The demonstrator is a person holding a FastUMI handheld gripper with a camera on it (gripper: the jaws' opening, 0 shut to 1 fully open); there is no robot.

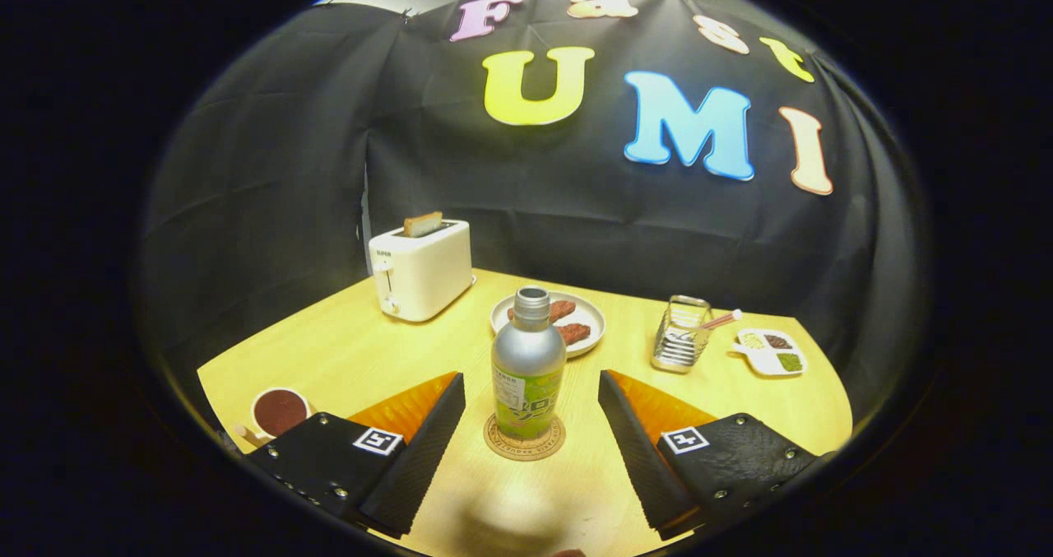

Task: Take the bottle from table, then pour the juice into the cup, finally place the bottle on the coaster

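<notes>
A silver bottle (527,364) with a green label and no cap stands upright on a round cork coaster (524,439). My gripper (531,396) is open, one finger on each side of the bottle, with a clear gap between each finger and the bottle. A white cup (279,413) holding dark liquid sits on the wooden table (345,359) to the left, beside my left finger.
At the back left stands a white toaster (421,269) with a slice of bread in it. A plate (548,320) with brown food is behind the bottle. A wire holder (681,333) and a small divided dish (770,351) sit at the right.
</notes>
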